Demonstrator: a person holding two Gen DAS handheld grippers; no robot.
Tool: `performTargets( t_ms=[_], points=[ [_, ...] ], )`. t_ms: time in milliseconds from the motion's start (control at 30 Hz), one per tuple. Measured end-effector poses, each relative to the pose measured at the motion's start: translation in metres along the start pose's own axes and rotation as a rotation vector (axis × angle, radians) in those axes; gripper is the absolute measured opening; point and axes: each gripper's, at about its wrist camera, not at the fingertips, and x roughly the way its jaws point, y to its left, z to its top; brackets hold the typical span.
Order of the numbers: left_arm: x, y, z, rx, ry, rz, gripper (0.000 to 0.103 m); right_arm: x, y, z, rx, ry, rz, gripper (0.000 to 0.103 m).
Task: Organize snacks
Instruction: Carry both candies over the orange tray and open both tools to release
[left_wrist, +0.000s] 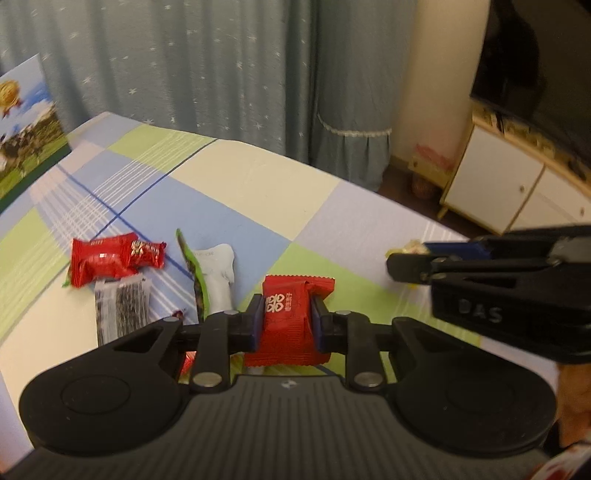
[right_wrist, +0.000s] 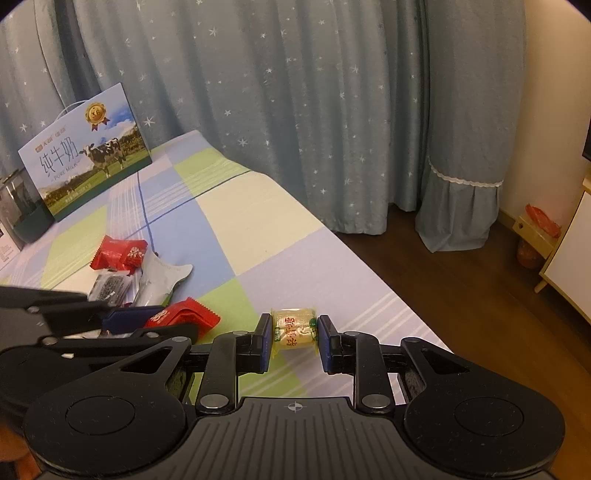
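My left tongs clench the red pack, right tongs the yellow candy; I'd carry red steadily to the reds at left of frame.

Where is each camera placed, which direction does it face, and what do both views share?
Left wrist: sits on the left gripper, looks forward over the checked bedspread; its fingers clamp a red snack packet; the right gripper enters from the right.
Right wrist: sits on the right gripper, faces along the bed edge toward the curtain; its fingers hold a yellow candy; the left gripper enters from the left.
Shared: the bedspread, curtain, milk carton box, the loose snack pile and the red packet.
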Motion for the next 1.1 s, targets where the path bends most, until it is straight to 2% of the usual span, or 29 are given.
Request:
performTargets(
  t_ms=[100, 233, 700, 933, 1100],
  points=[
    [-0.013, 0.001, -0.004, -0.061, -0.019, -0.01, 0.023, -0.002, 0.001, -0.001, -0.003, -0.001, 0.007, 0.026],
    [-0.033, 0.002, -0.011, -0.113, -0.035, 0.012, 0.023, -0.007, 0.002, -0.001, -0.004, -0.001, 0.02, 0.026],
    [-0.111, 0.022, -0.057, -0.337, -0.063, 0.147, 0.023, -0.044, 0.034, -0.024, -0.079, 0.043, 0.099, 0.026],
    [-0.158, 0.028, -0.077, -0.44, -0.113, 0.2, 0.023, -0.071, 0.058, -0.026, -0.129, 0.028, 0.14, 0.026],
    [-0.19, 0.034, -0.085, -0.476, -0.148, 0.247, 0.023, -0.089, 0.077, -0.029, -0.163, 0.016, 0.181, 0.026]
  ],
)
